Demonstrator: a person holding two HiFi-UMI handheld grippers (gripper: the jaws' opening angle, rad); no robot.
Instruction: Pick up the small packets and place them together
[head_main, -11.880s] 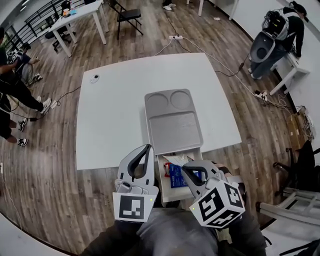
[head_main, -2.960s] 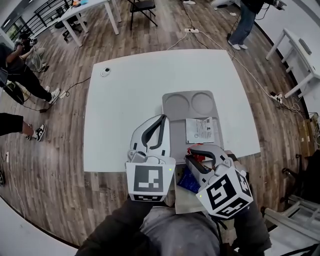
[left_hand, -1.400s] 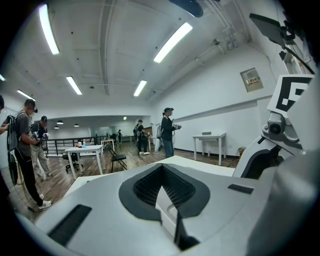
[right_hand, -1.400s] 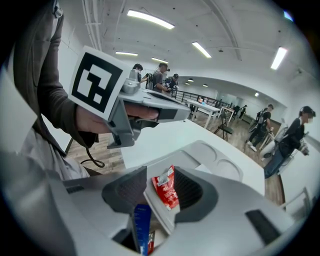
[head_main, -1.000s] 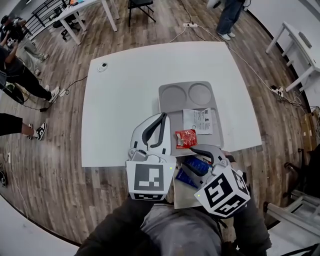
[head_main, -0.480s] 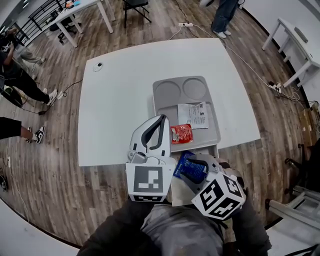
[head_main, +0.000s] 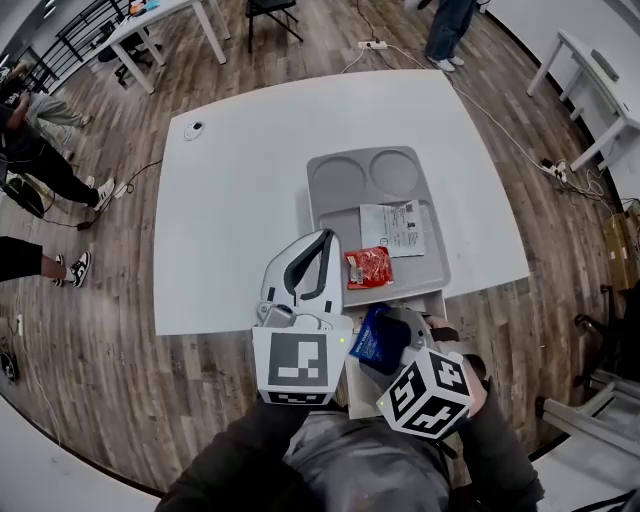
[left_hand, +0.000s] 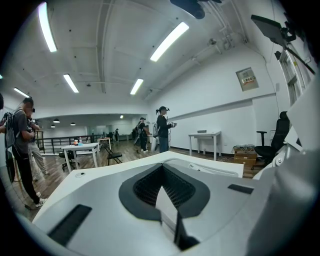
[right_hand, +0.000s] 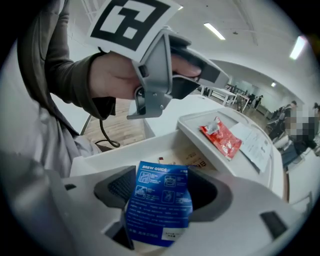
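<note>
A blue packet (head_main: 375, 338) lies in an open cardboard box (right_hand: 125, 150) below the table's near edge. My right gripper (head_main: 390, 335) points down over it. Its jaws have just been opening and stand wide, with the blue packet (right_hand: 159, 202) between them and the pads off it. A red packet (head_main: 369, 267) and a white printed packet (head_main: 393, 228) lie side by side on the grey tray (head_main: 312, 200). My left gripper (head_main: 322, 240) hovers shut and empty over the table, just left of the red packet.
The tray sits on a white table (head_main: 240, 200) with a small round device (head_main: 194, 129) at its far left corner. People stand at the left (head_main: 30, 160) and far end (head_main: 450, 20). Other tables and a chair stand beyond.
My right gripper has dropped toward the box and its jaws have spread around the blue packet. The left gripper has barely moved. The red and white packets stay on the tray.
</note>
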